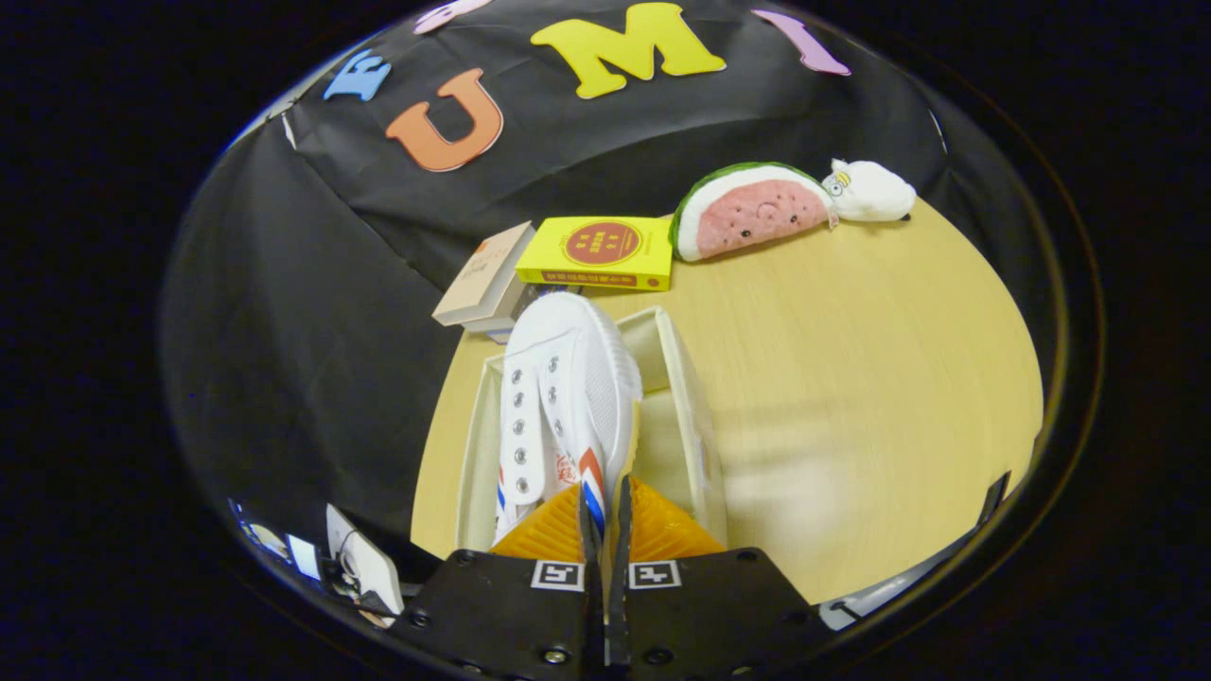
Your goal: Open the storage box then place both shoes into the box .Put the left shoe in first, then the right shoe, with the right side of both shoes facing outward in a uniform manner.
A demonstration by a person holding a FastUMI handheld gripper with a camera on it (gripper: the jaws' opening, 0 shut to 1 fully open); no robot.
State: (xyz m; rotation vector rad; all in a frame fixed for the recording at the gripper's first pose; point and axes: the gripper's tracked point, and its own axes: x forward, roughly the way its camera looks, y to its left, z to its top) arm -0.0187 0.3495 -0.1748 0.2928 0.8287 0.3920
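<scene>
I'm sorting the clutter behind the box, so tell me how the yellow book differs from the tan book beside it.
The yellow book lies flat on the table, while the tan book sits tilted, resting on something beneath it. The yellow book has a round red emblem on its cover; the tan book's cover is mostly plain. Both sit beyond the box and the white shoe that the tongs grip.
</scene>
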